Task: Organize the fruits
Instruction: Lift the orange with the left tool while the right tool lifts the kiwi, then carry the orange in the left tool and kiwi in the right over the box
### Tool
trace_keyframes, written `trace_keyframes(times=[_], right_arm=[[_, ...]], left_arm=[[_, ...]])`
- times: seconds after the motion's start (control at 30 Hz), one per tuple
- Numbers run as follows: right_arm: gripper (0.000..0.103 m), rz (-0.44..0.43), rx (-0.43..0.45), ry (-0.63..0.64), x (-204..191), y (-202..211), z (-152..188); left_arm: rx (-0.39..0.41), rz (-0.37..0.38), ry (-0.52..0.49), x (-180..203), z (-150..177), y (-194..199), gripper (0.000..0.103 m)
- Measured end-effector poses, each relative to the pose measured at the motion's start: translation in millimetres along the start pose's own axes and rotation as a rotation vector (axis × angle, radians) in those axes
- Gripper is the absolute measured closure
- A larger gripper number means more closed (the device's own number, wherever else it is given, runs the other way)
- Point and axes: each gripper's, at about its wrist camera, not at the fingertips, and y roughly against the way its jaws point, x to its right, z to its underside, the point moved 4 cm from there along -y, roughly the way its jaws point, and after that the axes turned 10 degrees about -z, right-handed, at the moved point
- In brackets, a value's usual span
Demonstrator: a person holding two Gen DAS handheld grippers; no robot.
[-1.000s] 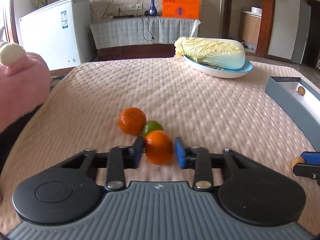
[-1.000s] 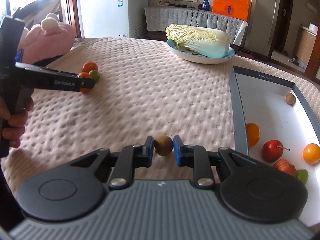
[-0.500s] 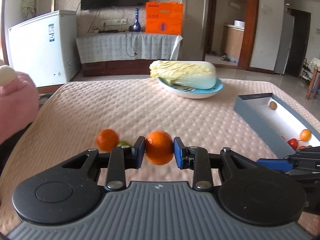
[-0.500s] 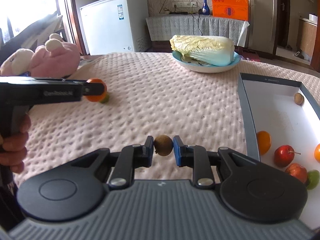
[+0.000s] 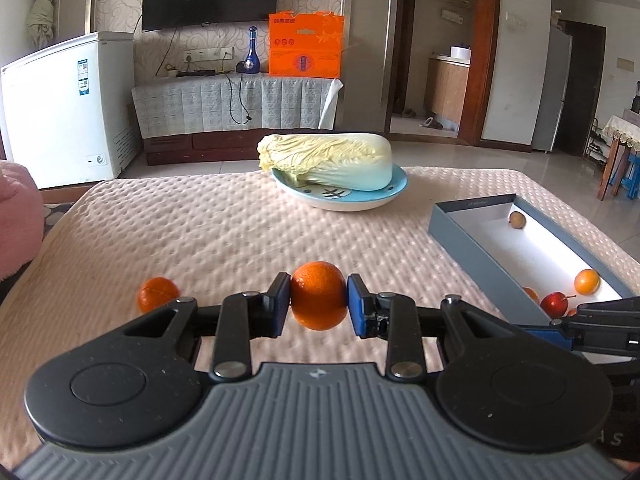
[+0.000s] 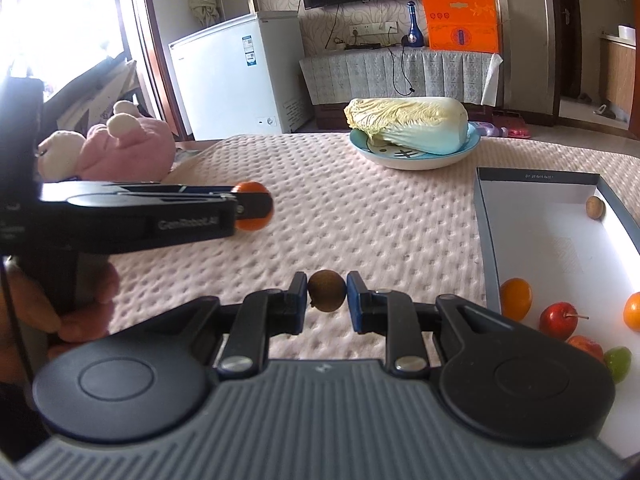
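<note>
The worktop [image 5: 224,224], under a quilted pale-pink cover, carries everything here: a cabbage [image 5: 326,160] on a blue plate [image 5: 396,194] at the far side, and to the right a grey open box [image 5: 468,220] already holding several fruits, among them a red apple [image 6: 558,320] and a small brown one alone in the far corner. The left tongs [image 5: 319,306] are clamped on an orange [image 5: 319,300], which a second ago sat low on the cover touching another orange and a green fruit; now it hangs clear of the cover, with the box well into the left wrist view, so the pick looks finished and the carry toward the box under way. One orange [image 5: 159,299] is left on the cover behind it; the green fruit is hidden by the tongs' frame. The right tongs [image 6: 327,296], closed tight on a small brown fruit [image 6: 327,290], have hardly shifted and hover just left of the box's near end. Both fruits seem ready for dropping in, so two pieces would remain to collect.
</note>
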Motion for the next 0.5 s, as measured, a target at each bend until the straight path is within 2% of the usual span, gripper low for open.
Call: trace_keyframes(times=[0.5], right_arm=[[0.079, -0.011, 0.024, -0.043, 13.5, 22.6, -0.3]], left_arm=[[0.005, 0.030, 0.003, 27.6, -4.9, -2.7, 0.067]])
